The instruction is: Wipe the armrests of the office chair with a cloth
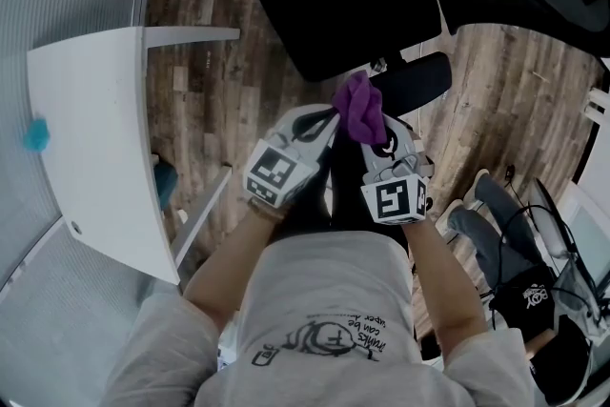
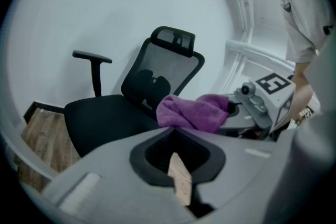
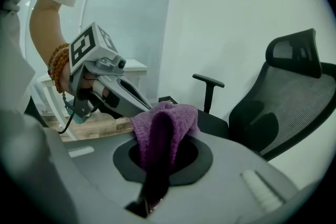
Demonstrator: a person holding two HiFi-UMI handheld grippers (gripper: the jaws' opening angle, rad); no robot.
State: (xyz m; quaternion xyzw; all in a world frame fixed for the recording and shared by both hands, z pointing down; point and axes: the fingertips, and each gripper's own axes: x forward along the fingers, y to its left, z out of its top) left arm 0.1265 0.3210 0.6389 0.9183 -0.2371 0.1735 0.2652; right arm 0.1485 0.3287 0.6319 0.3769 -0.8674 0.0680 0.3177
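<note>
Seen from above, the right gripper [image 1: 370, 131] was clamped on a bunched purple cloth [image 1: 357, 103], held at the near end of the office chair's black armrest [image 1: 415, 79]; contact could not be told. The left gripper [image 1: 329, 119], jaws together and holding nothing, pointed just beside the cloth. Wiping seemed about to start, and the next move called for pressing the cloth along the pad. Wood floor [image 1: 238, 62] lay open on the left, with the white desk [image 1: 105, 138] well apart.

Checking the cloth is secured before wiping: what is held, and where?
The right gripper clamps the purple cloth by a bunched fold; the left gripper touches it tip-first, grip unclear.
</note>
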